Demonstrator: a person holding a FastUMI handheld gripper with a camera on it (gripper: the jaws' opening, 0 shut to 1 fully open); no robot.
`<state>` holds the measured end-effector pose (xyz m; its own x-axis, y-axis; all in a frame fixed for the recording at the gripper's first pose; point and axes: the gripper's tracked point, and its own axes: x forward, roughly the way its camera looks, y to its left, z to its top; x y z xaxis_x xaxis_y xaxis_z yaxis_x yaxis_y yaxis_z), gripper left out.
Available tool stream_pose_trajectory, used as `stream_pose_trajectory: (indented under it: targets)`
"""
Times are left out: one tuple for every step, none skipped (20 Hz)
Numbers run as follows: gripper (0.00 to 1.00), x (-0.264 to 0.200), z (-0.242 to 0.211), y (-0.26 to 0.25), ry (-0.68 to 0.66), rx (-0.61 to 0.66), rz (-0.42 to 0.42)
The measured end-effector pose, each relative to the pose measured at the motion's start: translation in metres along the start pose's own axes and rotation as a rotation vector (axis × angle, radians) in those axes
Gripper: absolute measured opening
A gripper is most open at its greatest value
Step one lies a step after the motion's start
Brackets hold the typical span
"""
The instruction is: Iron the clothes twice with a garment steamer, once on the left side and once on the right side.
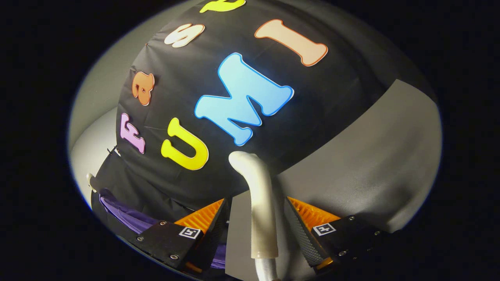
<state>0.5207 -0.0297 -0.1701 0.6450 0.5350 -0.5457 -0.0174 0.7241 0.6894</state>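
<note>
The gripper [256,230] stands open, its fingers clear of the steamer handle [259,203] between them. The purple garment [129,216] hangs beyond the left finger. Risk: closing off-centre could let the smooth handle slip.

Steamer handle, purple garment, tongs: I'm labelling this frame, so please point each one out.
steamer handle [261,203]: gripper view, on the pale curved shaft between the tongs' fingers.
purple garment [129,216]: gripper view, on its folds beside the left finger.
tongs [256,226]: gripper view, midway between the fingers, which stand around the handle.
</note>
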Motion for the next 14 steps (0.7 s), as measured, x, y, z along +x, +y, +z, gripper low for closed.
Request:
stream_pose_trajectory:
  targets:
    - [0.89, 0.004, -0.005, -0.003, 0.027, 0.006, -0.001]
    - [0.89, 0.009, -0.009, -0.006, 0.047, 0.01, -0.002]
    - [0.89, 0.014, -0.013, -0.006, 0.067, 0.013, -0.001]
    - [0.88, 0.019, -0.017, -0.004, 0.077, 0.017, 0.009]
    - [0.88, 0.025, -0.021, -0.004, 0.092, 0.024, 0.021]
    - [0.89, 0.031, -0.026, -0.002, 0.115, 0.037, 0.034]
    - [0.89, 0.037, -0.029, 0.004, 0.133, 0.057, 0.058]
    - [0.88, 0.04, -0.031, 0.007, 0.149, 0.082, 0.076]
    - [0.87, 0.04, -0.032, 0.008, 0.166, 0.104, 0.089]
    - [0.86, 0.043, -0.035, 0.007, 0.176, 0.115, 0.097]
    - [0.82, 0.045, -0.035, 0.005, 0.186, 0.125, 0.101]
    - [0.78, 0.045, -0.037, 0.006, 0.193, 0.136, 0.106]
    - [0.68, 0.047, -0.038, 0.005, 0.203, 0.147, 0.108]
    - [0.62, 0.049, -0.041, 0.002, 0.212, 0.156, 0.1]
